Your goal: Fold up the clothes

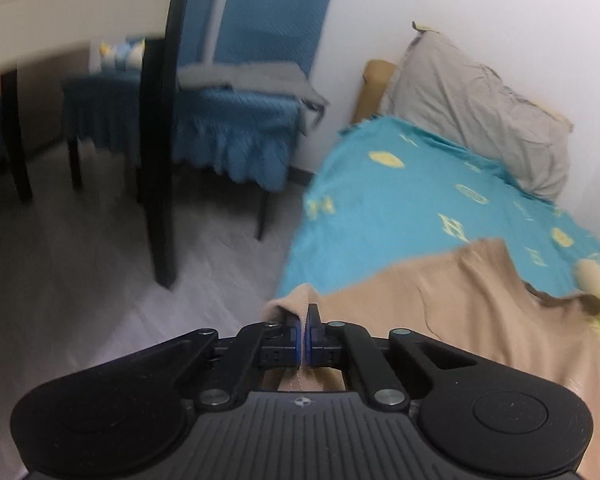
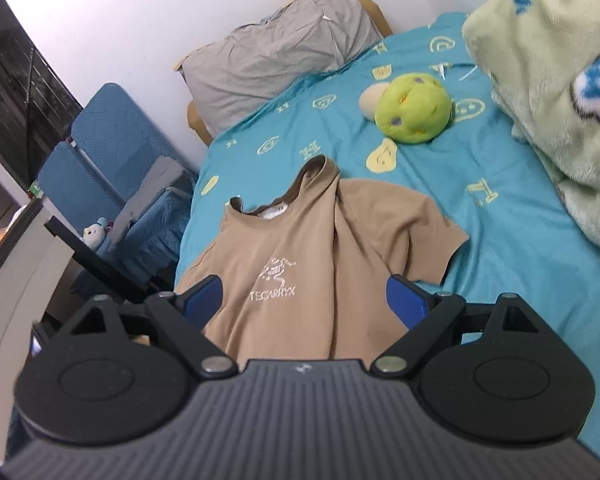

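Observation:
A tan T-shirt [image 2: 300, 248] with a white logo lies rumpled on the turquoise bed sheet [image 2: 480, 240], collar toward the pillow and one sleeve spread to the right. My left gripper [image 1: 304, 320] is shut on an edge of the tan T-shirt [image 1: 452, 304] at the bed's left side, with cloth pinched between the blue pads. My right gripper [image 2: 304, 300] is open and empty, its blue pads [image 2: 204, 300] spread wide above the lower part of the shirt.
A grey pillow [image 2: 276, 56] lies at the head of the bed. A green plush toy [image 2: 412, 108] sits beyond the shirt. A fluffy pale green blanket [image 2: 552, 92] is heaped at the right. A blue covered chair [image 1: 244, 92] and a dark table leg [image 1: 160, 160] stand on the floor left of the bed.

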